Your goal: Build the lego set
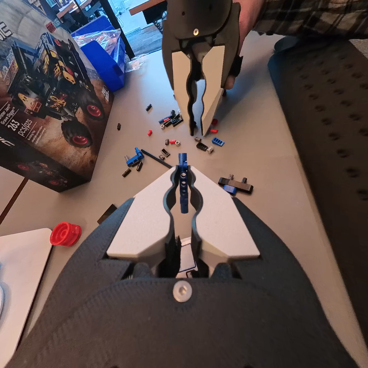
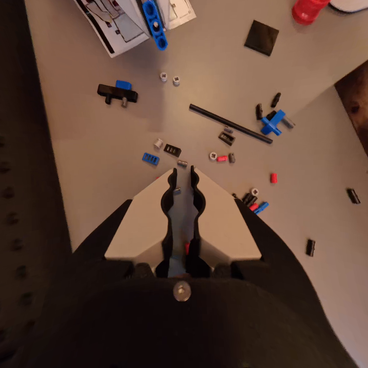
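My left gripper is shut on a blue holed beam, which sticks out past the fingertips above the table. It also shows at the top of the right wrist view, with the beam. My right gripper is open by a narrow gap and points down at the table, with its tips just short of a small grey pin. In the left wrist view it hangs over the scattered pieces. A black axle, a black beam with a blue part and a blue cross assembly lie loose.
The set's box stands at the left, with a blue bin behind it. A red wheel hub lies next to a white board. A booklet and a black square lie on the table. A dark surface lies at the right. One gripper's finger ends stand about 11 centimeters off the other's. The black axle lies around 6 centimeters away from my right fingertips. Look for it in the left wrist view too.
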The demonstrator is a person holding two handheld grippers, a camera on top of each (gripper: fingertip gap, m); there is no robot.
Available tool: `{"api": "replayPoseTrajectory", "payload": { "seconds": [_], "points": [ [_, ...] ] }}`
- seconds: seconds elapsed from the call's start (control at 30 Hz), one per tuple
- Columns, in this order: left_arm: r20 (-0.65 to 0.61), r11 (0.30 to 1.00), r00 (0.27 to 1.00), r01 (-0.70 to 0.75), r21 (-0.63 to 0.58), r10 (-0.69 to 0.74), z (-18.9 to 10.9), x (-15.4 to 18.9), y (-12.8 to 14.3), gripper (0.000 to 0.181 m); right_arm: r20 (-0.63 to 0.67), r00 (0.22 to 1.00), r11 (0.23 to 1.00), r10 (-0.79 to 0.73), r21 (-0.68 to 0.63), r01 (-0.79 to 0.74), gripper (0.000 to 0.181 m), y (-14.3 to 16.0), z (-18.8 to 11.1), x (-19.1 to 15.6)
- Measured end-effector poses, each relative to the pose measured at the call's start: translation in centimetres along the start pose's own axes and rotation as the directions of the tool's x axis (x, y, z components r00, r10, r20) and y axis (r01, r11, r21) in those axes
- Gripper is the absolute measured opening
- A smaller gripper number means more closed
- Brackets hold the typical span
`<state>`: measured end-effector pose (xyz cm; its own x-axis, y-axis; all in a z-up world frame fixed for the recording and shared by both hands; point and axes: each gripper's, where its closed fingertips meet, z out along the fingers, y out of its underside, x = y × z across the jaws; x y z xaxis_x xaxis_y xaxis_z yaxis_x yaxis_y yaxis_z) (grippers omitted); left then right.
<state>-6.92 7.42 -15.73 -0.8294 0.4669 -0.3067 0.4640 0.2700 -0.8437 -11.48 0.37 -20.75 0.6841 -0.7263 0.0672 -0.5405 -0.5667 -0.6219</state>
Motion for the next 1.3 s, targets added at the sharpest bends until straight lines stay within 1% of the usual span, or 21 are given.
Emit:
{"api": "replayPoseTrajectory", "payload": {
  "seconds": [0.07, 0.17, 0.27, 0.33, 0.4, 0.53, 0.63, 0.77, 0.87, 0.93, 1.03, 1.13, 1.23, 1.3],
  "points": [
    [0.0, 1.0, 1.0, -0.001, -0.001, 0.001, 0.0, 0.0, 0.0, 0.006, -0.005, 1.0, 1.0, -0.028, -0.013, 0.028, 0.012, -0.2, 0.3, 0.2],
    [-0.001, 1.0, 1.0, 0.003, -0.001, -0.003, 0.1, 0.0, 0.1, 0.006, 0.023, 0.998, 0.998, -0.055, -0.016, 0.055, 0.009, -0.5, 0.6, 0.1],
    [-0.004, 1.0, 1.0, 0.005, -0.005, -0.005, 0.2, 0.0, 0.2, 0.006, 0.06, 0.997, 0.999, -0.045, -0.018, 0.046, 0.004, -0.5, 0.7, -0.2],
    [-0.006, 1.0, 1.0, 0.006, -0.005, -0.006, 0.3, 0.0, 0.3, 0.006, 0.067, 0.997, 0.999, -0.043, -0.017, 0.044, 0.004, -0.5, 0.6, -0.4],
    [-0.009, 1.0, 1.0, 0.01, -0.006, -0.01, 0.3, 0.0, 0.3, 0.005, 0.059, 0.998, 0.999, -0.038, -0.018, 0.039, 0.005, -0.3, 0.5, -0.2],
    [-0.02, 1.0, 1.0, 0.011, -0.013, -0.012, 0.6, 0.2, 0.5, 0.005, 0.066, 0.997, 0.999, -0.033, 0.008, 0.032, 0.0, -0.5, 0.7, -0.4],
    [-0.024, 1.0, 1.0, 0.014, -0.025, -0.014, 0.8, 0.3, 0.7, 0.006, 0.038, 0.999, 1.0, -0.022, 0.021, 0.021, 0.0, -0.7, 0.8, -0.3],
    [-0.028, 0.999, 0.999, 0.018, -0.031, -0.019, 0.8, 0.4, 0.9, 0.006, 0.039, 0.999, 0.998, -0.015, 0.06, 0.013, 0.0, -1.2, 0.7, -0.8],
    [-0.031, 0.999, 0.999, 0.017, -0.035, -0.018, 0.9, 0.5, 0.9, 0.006, 0.042, 0.999, 1.0, -0.007, 0.028, 0.006, 0.01, -0.8, 0.7, -1.1],
    [-0.031, 0.999, 0.999, 0.015, -0.036, -0.016, 0.9, 0.5, 0.9, 0.006, 0.034, 0.999, 1.0, 0.0, 0.025, -0.001, 0.012, -0.8, 0.5, -1.1],
    [-0.033, 0.999, 0.999, 0.017, -0.035, -0.018, 0.9, 0.5, 0.9, 0.005, 0.031, 0.999, 0.999, 0.035, 0.032, -0.036, 0.013, -1.3, 0.2, -1.4],
    [-0.036, 0.999, 0.999, 0.015, -0.038, -0.017, 1.0, 0.7, 0.9, 0.006, 0.026, 0.995, 0.995, 0.099, 0.013, -0.099, 0.012, -1.4, 0.4, -1.9],
    [-0.035, 0.999, 0.999, 0.012, -0.037, -0.013, 0.9, 0.7, 0.9, 0.005, 0.025, 0.98, 0.98, 0.197, -0.013, -0.196, 0.009, -1.3, 0.8, -2.5],
    [-0.036, 0.999, 0.999, 0.014, -0.033, -0.015, 0.9, 0.7, 0.8, 0.005, 0.014, 0.971, 0.971, 0.239, -0.001, -0.239, 0.008, -1.6, 0.8, -2.7]
  ]
}}
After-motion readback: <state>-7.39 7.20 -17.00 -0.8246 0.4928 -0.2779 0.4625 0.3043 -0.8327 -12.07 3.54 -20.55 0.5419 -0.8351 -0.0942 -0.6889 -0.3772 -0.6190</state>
